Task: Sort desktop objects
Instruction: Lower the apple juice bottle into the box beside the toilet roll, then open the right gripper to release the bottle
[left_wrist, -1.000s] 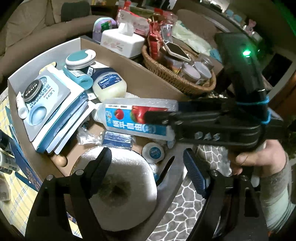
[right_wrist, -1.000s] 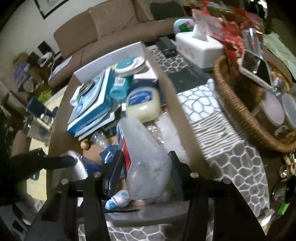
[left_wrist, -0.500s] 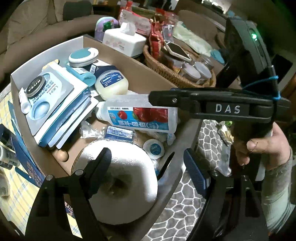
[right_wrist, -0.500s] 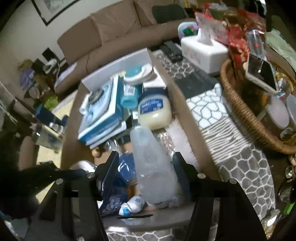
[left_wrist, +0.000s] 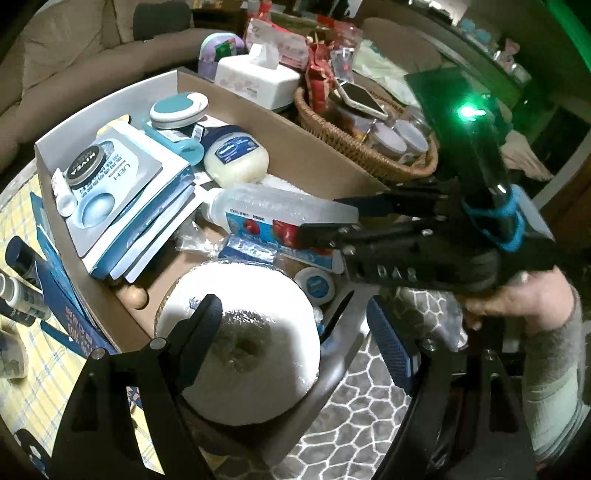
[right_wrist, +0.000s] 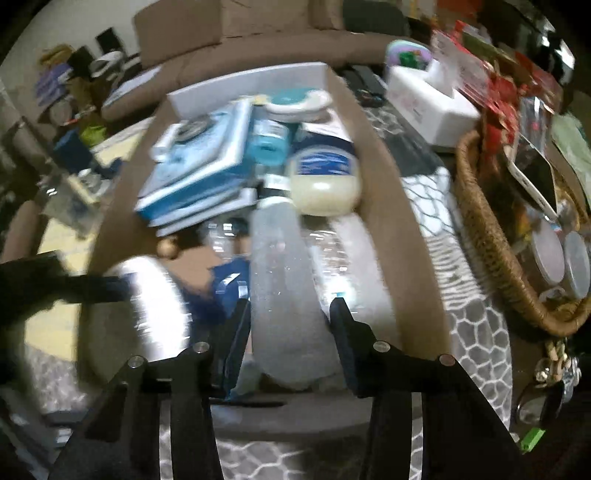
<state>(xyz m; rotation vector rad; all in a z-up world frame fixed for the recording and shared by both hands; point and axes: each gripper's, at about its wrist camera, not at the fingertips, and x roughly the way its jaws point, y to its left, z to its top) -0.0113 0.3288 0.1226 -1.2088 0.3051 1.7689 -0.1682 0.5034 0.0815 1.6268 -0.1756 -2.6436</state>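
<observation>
A sofa backs a crowded table where a box (left_wrist: 314, 147) holds toiletries. The right gripper (right_wrist: 288, 314) is closing its fingers around a bottle (right_wrist: 284, 295) lying in the box; whether they press it yet is unclear. The left gripper (left_wrist: 291, 321) hangs open over a paper roll (left_wrist: 243, 339). The slick bottle could slip, or snag the roll.

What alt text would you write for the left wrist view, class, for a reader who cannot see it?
The right gripper closes around a clear plastic bottle lying in a crowded cardboard box. The open left gripper hovers over a white paper roll; a wicker basket stands behind.
</observation>
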